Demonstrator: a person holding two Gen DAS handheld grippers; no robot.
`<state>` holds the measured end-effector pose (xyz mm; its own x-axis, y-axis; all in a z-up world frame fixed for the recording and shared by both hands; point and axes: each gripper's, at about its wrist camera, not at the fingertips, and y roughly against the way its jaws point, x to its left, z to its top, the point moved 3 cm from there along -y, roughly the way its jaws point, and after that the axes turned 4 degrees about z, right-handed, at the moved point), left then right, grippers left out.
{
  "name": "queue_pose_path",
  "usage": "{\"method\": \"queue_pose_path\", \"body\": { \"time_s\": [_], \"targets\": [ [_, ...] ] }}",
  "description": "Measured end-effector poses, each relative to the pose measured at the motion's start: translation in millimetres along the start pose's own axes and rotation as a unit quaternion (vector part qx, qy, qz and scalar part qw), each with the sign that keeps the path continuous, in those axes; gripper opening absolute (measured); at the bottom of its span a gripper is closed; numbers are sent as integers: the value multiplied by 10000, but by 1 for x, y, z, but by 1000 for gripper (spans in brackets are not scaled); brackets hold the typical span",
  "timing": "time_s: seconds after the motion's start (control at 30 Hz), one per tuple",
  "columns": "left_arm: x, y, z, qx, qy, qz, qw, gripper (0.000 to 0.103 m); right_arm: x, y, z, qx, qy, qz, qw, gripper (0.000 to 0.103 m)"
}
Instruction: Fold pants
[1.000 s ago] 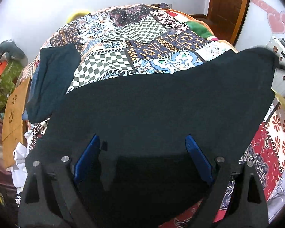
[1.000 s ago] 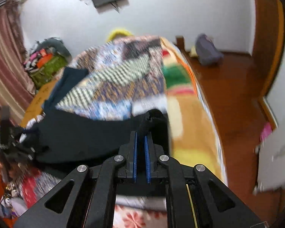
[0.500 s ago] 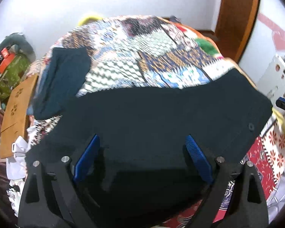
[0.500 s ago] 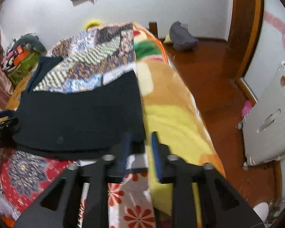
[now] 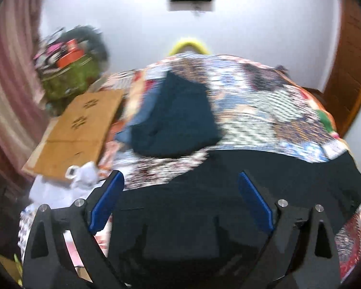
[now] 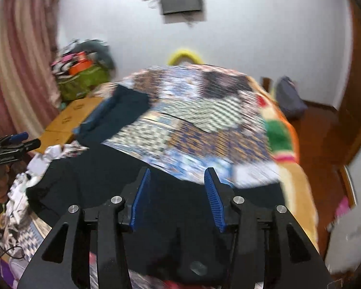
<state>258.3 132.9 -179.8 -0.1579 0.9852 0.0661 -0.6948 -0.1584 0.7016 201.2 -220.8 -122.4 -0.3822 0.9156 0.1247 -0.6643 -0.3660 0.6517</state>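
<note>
Black pants [image 5: 276, 175] lie flat across the near end of the patchwork bed cover [image 5: 264, 101]; they also show in the right wrist view [image 6: 103, 168]. My left gripper [image 5: 180, 200] is open and empty above their left part. My right gripper [image 6: 177, 200] is open and empty above their right part. The left gripper's tips show at the left edge of the right wrist view [image 6: 19, 142]. Both views are motion-blurred.
A folded dark teal garment [image 5: 178, 120] lies on the bed's left side [image 6: 115, 115]. A cardboard box [image 5: 74, 132] and a cluttered green bag [image 5: 69, 77] stand left of the bed. A wooden floor [image 6: 325, 144] and door are to the right.
My right gripper let go of the pants' corner and opened; the pants now lie flat. Both grippers swung left and tilted up, so the wall now shows.
</note>
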Motion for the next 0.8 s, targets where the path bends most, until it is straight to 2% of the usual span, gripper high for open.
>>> {"method": "queue_pose_path", "body": {
  "time_s": [0.17,0.33,0.43,0.57,0.63,0.7,0.77,0.8],
  "targets": [
    [77,-37,-13,505,574,309,9966,96,49,-46,23,233,422,574,9972,43],
    [128,-87,-45,1231,1005,368,9866,96,93,-101,36,661,817,1003,9894,43],
    [132,-111,-61,1532,1017,298,9825,96,115,-136,40,998,949,1245,9826,43],
    [130,-141,-82,1945,1068,-10,9751,95,137,-178,38,1428,1055,1411,9739,43],
    [125,-152,-87,2061,1070,-160,9725,90,146,-200,38,1644,1133,1454,9690,43],
    [115,-163,-90,2215,1036,-363,9690,80,154,-221,39,1847,1173,1504,9641,43],
    [106,-170,-89,2281,1010,-604,9665,62,162,-241,41,2015,1188,1529,9601,43],
    [102,-171,-88,2282,992,-707,9660,57,166,-253,43,2100,1197,1528,9583,43]
  ]
}}
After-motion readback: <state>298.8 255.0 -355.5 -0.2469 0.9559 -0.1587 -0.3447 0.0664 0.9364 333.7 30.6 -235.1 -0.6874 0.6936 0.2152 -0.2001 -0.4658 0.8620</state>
